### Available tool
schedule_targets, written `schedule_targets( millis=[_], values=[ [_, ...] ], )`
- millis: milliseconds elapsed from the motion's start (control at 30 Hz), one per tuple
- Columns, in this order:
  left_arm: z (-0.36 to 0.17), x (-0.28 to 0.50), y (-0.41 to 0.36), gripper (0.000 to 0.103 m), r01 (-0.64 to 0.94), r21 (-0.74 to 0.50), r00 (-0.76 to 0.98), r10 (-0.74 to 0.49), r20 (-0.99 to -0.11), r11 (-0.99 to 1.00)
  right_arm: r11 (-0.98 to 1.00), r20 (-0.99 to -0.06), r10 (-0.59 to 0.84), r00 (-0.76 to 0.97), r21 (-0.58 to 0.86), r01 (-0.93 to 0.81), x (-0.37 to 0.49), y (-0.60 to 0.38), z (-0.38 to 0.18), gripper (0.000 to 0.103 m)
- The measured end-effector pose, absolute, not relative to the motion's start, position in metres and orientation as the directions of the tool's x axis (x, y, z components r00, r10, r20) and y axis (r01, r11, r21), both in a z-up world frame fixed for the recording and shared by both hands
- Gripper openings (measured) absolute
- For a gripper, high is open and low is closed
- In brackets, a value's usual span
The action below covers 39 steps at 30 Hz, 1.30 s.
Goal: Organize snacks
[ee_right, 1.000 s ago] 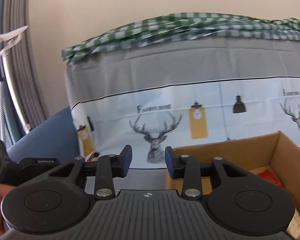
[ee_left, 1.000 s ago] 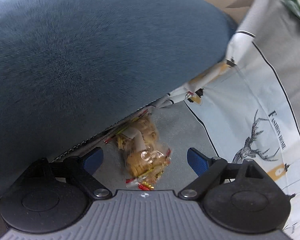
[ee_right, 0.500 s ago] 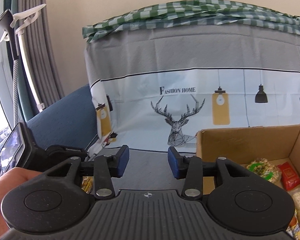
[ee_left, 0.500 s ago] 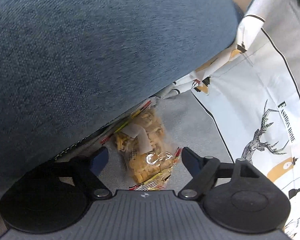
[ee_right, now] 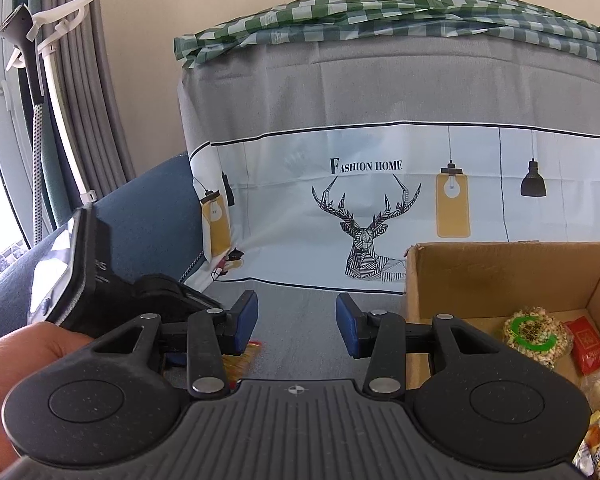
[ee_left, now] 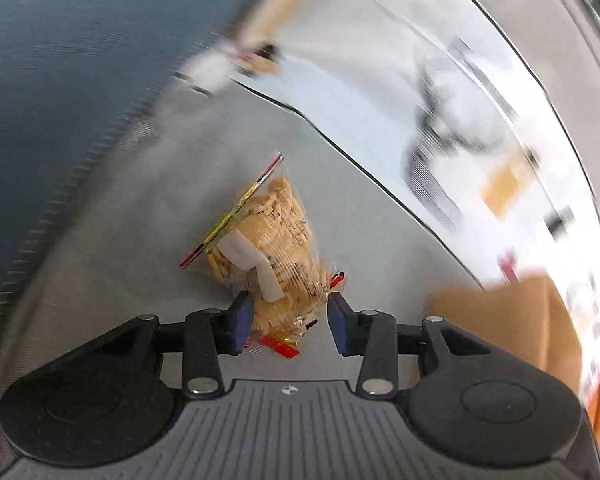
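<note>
left wrist view: the left tongs (ee_left: 287, 324) are partly closed around the near end of a clear snack bag (ee_left: 270, 248) of tan crackers with red-and-yellow sealed edges. the left pad touches the wrapper; whether the right pad does, i cannot tell, so a firm grip can't be confirmed. the bag lies on grey fabric (ee_left: 148, 216), stretching toward 12 o'clock. a white strip on it carries no readable writing. a blurred cardboard box (ee_left: 512, 320) sits at 3 o'clock.

right wrist view: the right tongs (ee_right: 296, 326) are released, pads well apart, holding nothing. a printed cloth (ee_right: 380, 200) at 12 o'clock reads "fashion home" above a geometric deer head, with lamp drawings beside it — a green checked cloth (ee_right: 380, 16) is folded on top. the open corrugated box (ee_right: 500, 276) at 3 o'clock holds a round puffed snack (ee_right: 536, 334) with a green ring label and a red packet (ee_right: 588, 346).
</note>
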<state>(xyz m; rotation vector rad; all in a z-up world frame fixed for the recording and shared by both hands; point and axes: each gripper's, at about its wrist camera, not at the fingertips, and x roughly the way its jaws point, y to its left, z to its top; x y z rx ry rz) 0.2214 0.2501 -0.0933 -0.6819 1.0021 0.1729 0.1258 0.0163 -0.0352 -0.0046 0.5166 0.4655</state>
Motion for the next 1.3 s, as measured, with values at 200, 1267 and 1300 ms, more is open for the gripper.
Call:
schedule_targets(
  millis=[200, 1267, 1300],
  values=[
    [-0.084, 0.222, 0.222, 0.022, -0.283, -0.413, 0.520, -0.223, -0.825, 0.866, 0.902, -0.494, 0.414, 0.765, 0.110, -0.418, 0.128, 0.018, -0.039, 0.051],
    [-0.094, 0.225, 0.240, 0.010, -0.375, -0.255, 0.503, -0.036, -0.864, 0.891, 0.896, -0.584, 0.396, 0.709, 0.075, -0.438, 0.127, 0.041, -0.059, 0.052],
    [-0.093, 0.224, 0.242, 0.015, -0.377, -0.269, 0.512, -0.043, -0.858, 0.886, 0.896, -0.584, 0.395, 0.709, 0.075, -0.437, 0.128, 0.041, -0.059, 0.052]
  ],
)
